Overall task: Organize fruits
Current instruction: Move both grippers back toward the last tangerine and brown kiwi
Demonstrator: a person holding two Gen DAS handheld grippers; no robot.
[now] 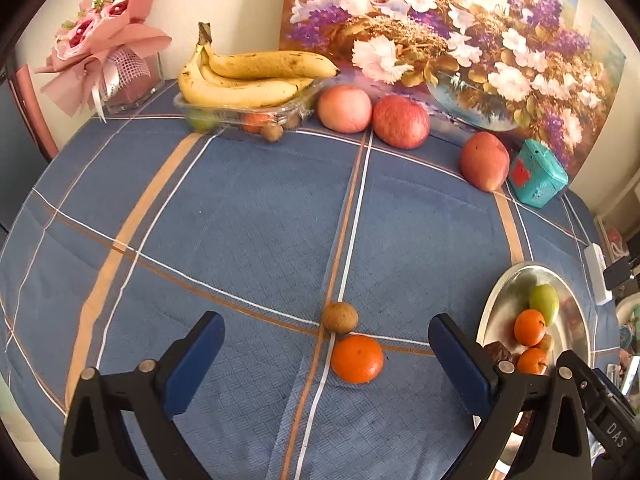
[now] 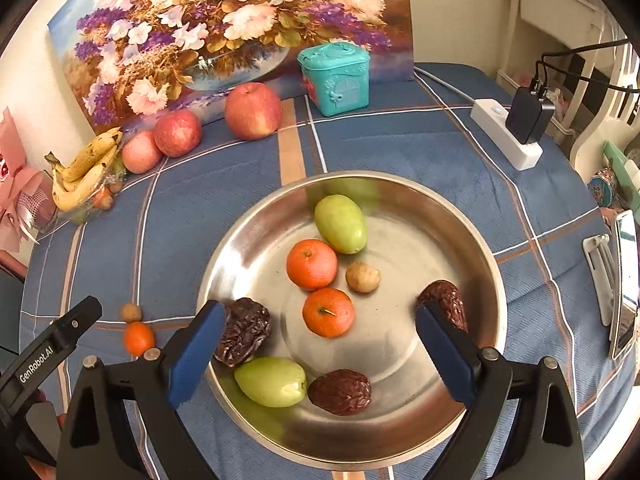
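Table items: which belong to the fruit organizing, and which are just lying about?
Job:
metal bowl of fruit
loose orange
small brown fruit
apples
bananas

Lying about:
flower painting
teal box
power strip
pink bouquet

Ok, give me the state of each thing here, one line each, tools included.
Left tool: open, empty, over the cloth.
Right tool: open, empty, over the bowl.
Bowl: upright, holding fruit.
Loose orange: on the cloth, touching the brown fruit.
Bananas: lying on the clear tray.
Apples: on the cloth by the painting.
Teal box: upright, closed.
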